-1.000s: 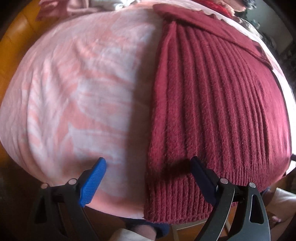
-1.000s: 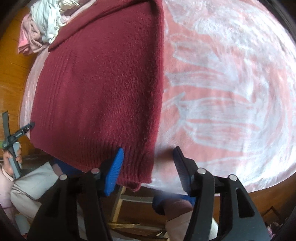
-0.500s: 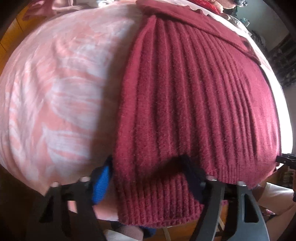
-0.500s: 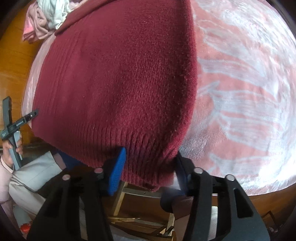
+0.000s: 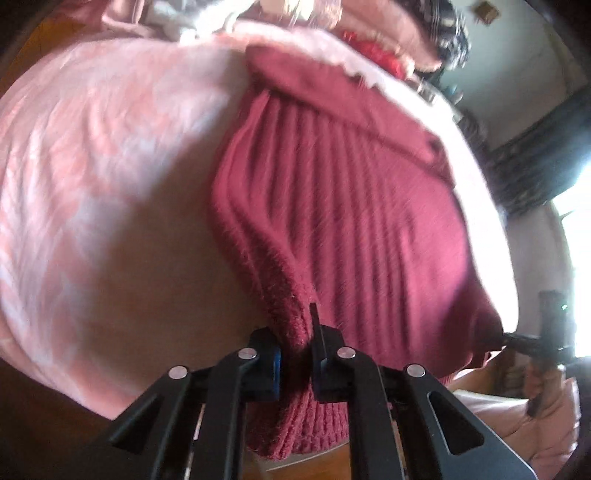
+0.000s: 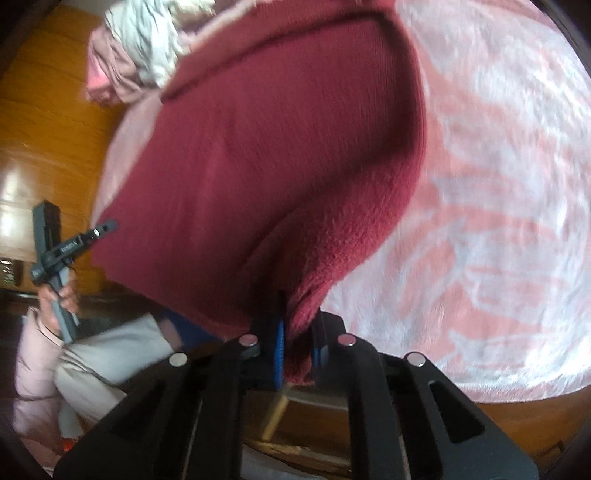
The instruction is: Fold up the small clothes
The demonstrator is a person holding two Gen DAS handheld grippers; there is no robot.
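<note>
A dark red ribbed knit sweater [image 5: 362, 206] lies flat on a pink and white blanket [image 5: 96, 177], its collar end far from me. My left gripper [image 5: 295, 354] is shut on the sweater's near left hem corner, which bunches up between the jaws. In the right wrist view the same sweater [image 6: 273, 147] fills the left half. My right gripper [image 6: 297, 350] is shut on its near right hem corner, lifting a fold of fabric off the blanket [image 6: 491, 206].
A pile of pale clothes [image 6: 136, 62] sits at the far end of the blanket, also in the left wrist view [image 5: 221, 22]. Wooden floor [image 6: 40, 122] lies left of the surface. The other gripper [image 6: 55, 254] shows at the left edge.
Both grippers slid onto the sweater's near hem corners and closed on them. The hem now bunches and lifts at each corner.
</note>
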